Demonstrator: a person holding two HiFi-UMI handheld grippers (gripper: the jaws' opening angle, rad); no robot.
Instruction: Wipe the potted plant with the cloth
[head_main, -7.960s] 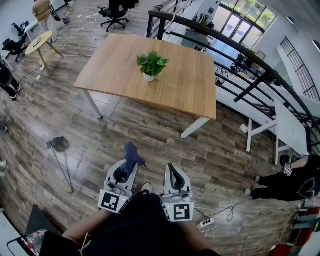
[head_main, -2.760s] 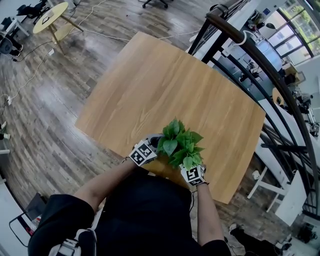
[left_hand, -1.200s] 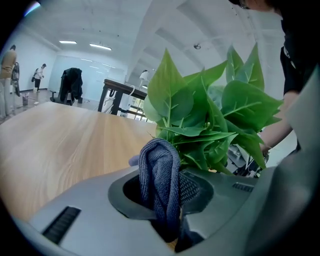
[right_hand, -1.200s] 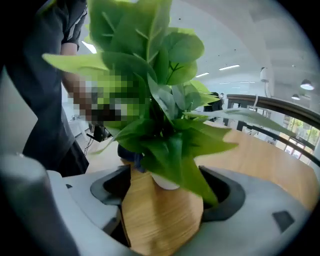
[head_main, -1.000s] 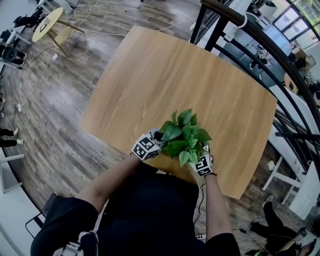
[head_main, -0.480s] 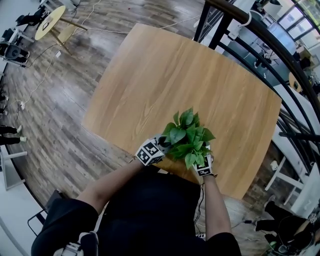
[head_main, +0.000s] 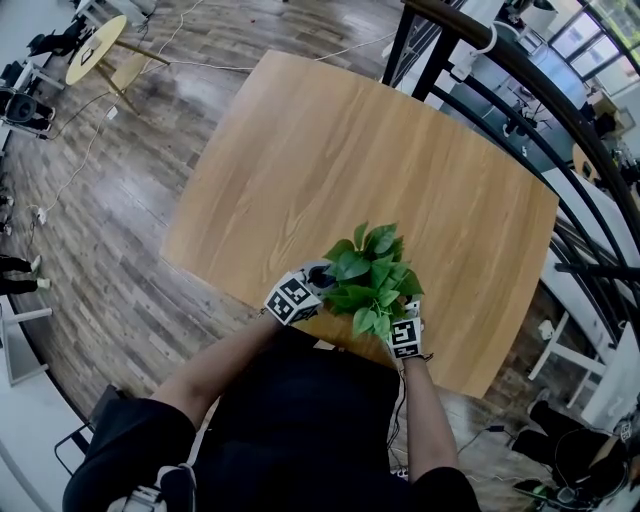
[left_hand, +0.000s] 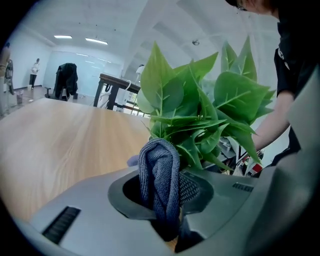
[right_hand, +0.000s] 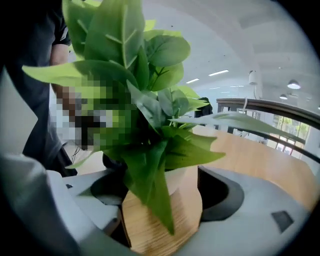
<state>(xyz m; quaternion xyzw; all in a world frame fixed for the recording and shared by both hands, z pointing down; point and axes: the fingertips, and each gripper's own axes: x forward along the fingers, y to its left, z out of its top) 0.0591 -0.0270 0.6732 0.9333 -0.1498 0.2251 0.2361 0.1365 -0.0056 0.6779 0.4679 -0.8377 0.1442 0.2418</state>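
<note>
The plant (head_main: 372, 278) stands between both grippers. The left gripper (head_main: 318, 282) clamps the cloth (left_hand: 160, 185) at its leaves. The right gripper (head_main: 402, 308) gapes wide, the pot (right_hand: 178, 181) between its jaws.

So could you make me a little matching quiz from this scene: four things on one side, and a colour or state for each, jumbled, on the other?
Things:
1. cloth
2. potted plant
3. table
4. right hand-held gripper

Colours or states:
A. jaws apart
B. light wood
C. green leaves
D. grey-blue, clamped in the left hand-held gripper

Pairs: 1-D, 2-C, 3-B, 4-A.
</note>
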